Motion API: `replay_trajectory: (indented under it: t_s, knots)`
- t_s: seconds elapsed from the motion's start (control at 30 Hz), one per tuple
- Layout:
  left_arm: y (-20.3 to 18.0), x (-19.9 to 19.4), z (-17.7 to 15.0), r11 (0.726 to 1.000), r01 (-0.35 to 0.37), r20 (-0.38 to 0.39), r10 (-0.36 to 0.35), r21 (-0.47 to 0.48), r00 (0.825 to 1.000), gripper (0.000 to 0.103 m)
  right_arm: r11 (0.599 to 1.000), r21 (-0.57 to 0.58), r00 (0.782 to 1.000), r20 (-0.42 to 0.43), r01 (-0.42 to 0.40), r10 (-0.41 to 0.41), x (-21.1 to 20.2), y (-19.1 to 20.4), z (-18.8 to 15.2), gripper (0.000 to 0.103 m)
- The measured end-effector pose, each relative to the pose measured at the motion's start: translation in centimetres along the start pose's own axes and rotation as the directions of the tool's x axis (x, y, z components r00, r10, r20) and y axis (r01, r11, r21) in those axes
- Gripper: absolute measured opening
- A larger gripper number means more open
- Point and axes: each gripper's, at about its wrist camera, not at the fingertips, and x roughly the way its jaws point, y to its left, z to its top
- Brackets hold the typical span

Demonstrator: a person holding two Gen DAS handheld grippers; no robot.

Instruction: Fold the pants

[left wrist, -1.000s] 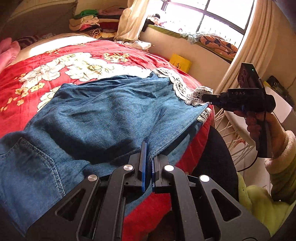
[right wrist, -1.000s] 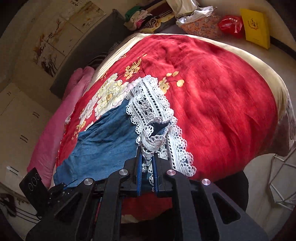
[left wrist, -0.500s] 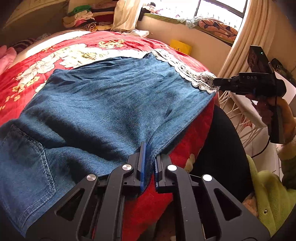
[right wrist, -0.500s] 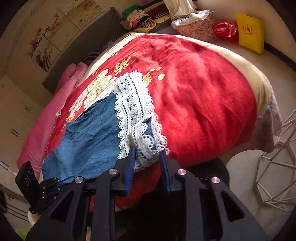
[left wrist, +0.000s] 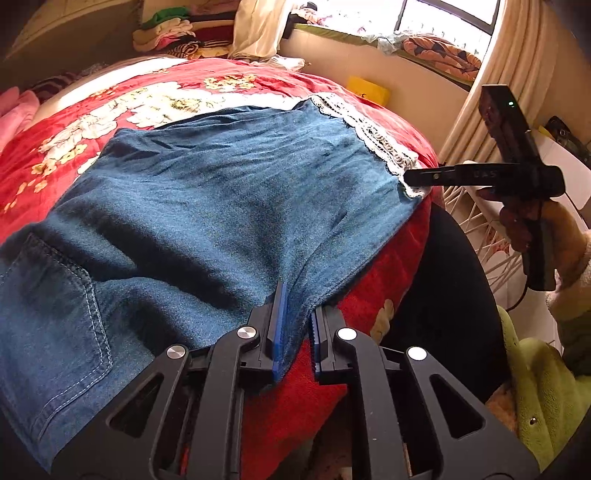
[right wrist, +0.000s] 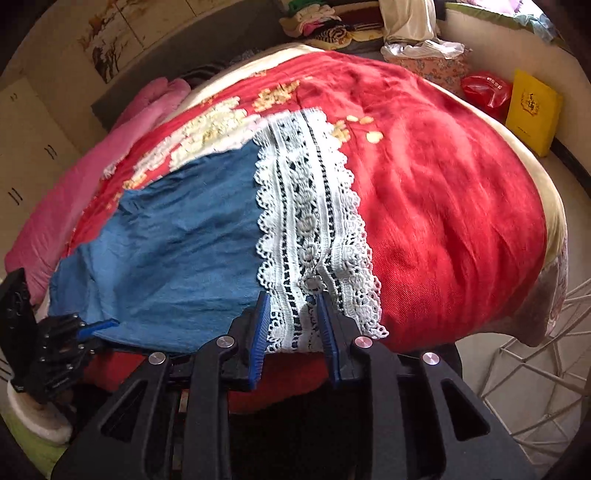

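Blue denim pants lie spread across the red flowered bedcover, a back pocket at the near left. Their white lace hem rests near the bed's front edge. My left gripper has a fold of the denim edge between its jaws, which are opening; the right pad stands off the cloth. My right gripper is open with the lace hem lying loose between its blue pads. It also shows at the hem corner as the right gripper, held by a hand. The left gripper appears at the denim's lower left.
A yellow box and a red bag sit beside the bed on the right. Stacked clothes lie at the back, a pink blanket along the left. A white wire rack stands at the lower right.
The bunched lace hem left the right gripper's jaws as they opened, and it now lies flat. The denim has smoothed out on the bed. The left jaws have parted a little.
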Motion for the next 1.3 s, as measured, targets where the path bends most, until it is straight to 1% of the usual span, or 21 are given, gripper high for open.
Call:
replay_trajectory:
  t_s: [0.07, 0.13, 0.23, 0.27, 0.3, 0.33, 0.43, 0.5, 0.57, 0.63, 0.77, 0.83, 0.9, 1.0, 1.1, 1.13, 1.17, 1.2, 1.23, 1.27, 1.3]
  knots:
    - [-0.1, -0.1, -0.1, 1.000, -0.004, -0.001, 0.004, 0.004, 1.000, 0.009, 1.000, -0.002, 1.000, 0.000, -0.005, 0.005, 0.1, -0.1, 0.0, 0.025]
    - [-0.1, -0.1, -0.3, 1.000, 0.003, -0.005, -0.003, -0.002, 1.000, 0.016, 1.000, 0.002, 1.000, -0.002, -0.016, 0.016, 0.0, -0.3, 0.1, 0.025]
    - [-0.3, -0.4, -0.7, 1.000, 0.022, -0.003, -0.022, -0.002, 1.000, 0.037, 0.999, 0.019, 0.999, 0.012, -0.051, 0.050, -0.7, -0.7, 0.1, 0.026]
    - [-0.3, -0.8, -0.7, 0.999, 0.031, 0.001, -0.031, -0.010, 1.000, 0.041, 0.997, 0.029, 0.997, 0.025, -0.074, 0.073, -1.3, -0.8, 0.1, 0.026]
    - [-0.2, -1.3, -0.6, 0.999, 0.047, 0.010, -0.046, -0.022, 0.999, 0.048, 0.994, 0.040, 0.994, 0.044, -0.104, 0.102, -2.0, -1.0, 0.2, 0.027]
    - [-0.2, -2.0, -0.5, 0.998, 0.051, 0.025, -0.051, -0.029, 0.998, 0.052, 0.991, 0.050, 0.990, 0.065, -0.126, 0.123, -2.7, -1.3, 0.3, 0.031]
    - [0.6, -4.1, 0.5, 0.999, 0.030, 0.078, -0.027, -0.039, 0.997, 0.059, 0.986, 0.053, 0.980, 0.127, -0.160, 0.153, -4.5, -1.8, 1.2, 0.044]
    - [1.7, -5.1, 1.7, 0.999, 0.003, 0.107, 0.003, -0.054, 0.994, 0.064, 0.984, 0.053, 0.976, 0.146, -0.170, 0.160, -5.0, -2.2, 2.3, 0.046]
    - [3.1, -5.6, 3.2, 0.997, -0.050, 0.127, 0.058, -0.066, 0.990, 0.070, 0.984, 0.046, 0.974, 0.154, -0.174, 0.166, -4.9, -2.6, 4.0, 0.050]
    - [4.6, -5.5, 4.7, 0.994, -0.084, 0.127, 0.093, -0.073, 0.988, 0.073, 0.986, 0.018, 0.976, 0.145, -0.164, 0.160, -4.0, -2.8, 6.1, 0.060]
    - [7.7, -3.8, 7.9, 0.988, -0.120, 0.106, 0.130, -0.094, 0.986, 0.077, 0.985, -0.007, 0.979, 0.109, -0.173, 0.173, -0.7, -3.0, 10.3, 0.061]
    - [9.5, -2.5, 9.2, 0.982, -0.146, 0.073, 0.155, -0.121, 0.985, 0.079, 0.981, -0.017, 0.978, 0.075, -0.195, 0.196, 1.3, -3.2, 12.3, 0.062]
    - [10.9, -0.8, 10.3, 0.976, -0.167, 0.027, 0.172, -0.138, 0.985, 0.079, 0.982, -0.026, 0.982, 0.033, -0.187, 0.188, 3.2, -3.1, 13.7, 0.062]
    - [12.1, 1.4, 11.0, 0.975, -0.187, -0.012, 0.187, -0.118, 0.982, 0.079, 0.981, -0.047, 0.982, -0.023, -0.186, 0.185, 6.0, -3.0, 14.8, 0.062]
    - [13.1, 3.3, 11.1, 0.978, -0.179, -0.051, 0.174, -0.108, 0.983, 0.079, 0.975, -0.020, 0.973, -0.070, -0.220, 0.218, 8.0, -3.2, 14.8, 0.061]
    - [13.5, 3.9, 11.2, 0.978, -0.175, -0.066, 0.168, -0.112, 0.984, 0.078, 0.969, -0.026, 0.967, -0.078, -0.245, 0.242, 8.2, -2.9, 14.7, 0.055]
    - [13.7, 4.4, 11.2, 0.979, -0.164, -0.077, 0.156, -0.118, 0.985, 0.073, 0.968, -0.043, 0.967, -0.079, -0.246, 0.242, 8.2, -2.5, 14.8, 0.049]
    - [13.8, 4.8, 11.2, 0.982, -0.139, -0.085, 0.129, -0.126, 0.988, 0.053, 0.962, -0.052, 0.961, -0.084, -0.269, 0.264, 8.1, -2.1, 14.6, 0.034]
    - [13.8, 5.0, 11.3, 0.984, -0.118, -0.080, 0.108, -0.134, 0.991, 0.046, 0.951, -0.053, 0.951, -0.085, -0.304, 0.299, 8.0, -1.8, 14.4, 0.020]
    - [13.7, 5.0, 11.4, 0.985, -0.105, -0.072, 0.096, -0.138, 0.993, 0.032, 0.948, -0.061, 0.949, -0.073, -0.312, 0.307, 7.7, -1.5, 14.2, 0.019]
    - [13.6, 5.0, 11.6, 0.986, -0.083, -0.070, 0.074, -0.143, 0.995, 0.013, 0.951, -0.082, 0.954, -0.053, -0.298, 0.295, 7.2, -1.2, 14.1, 0.018]
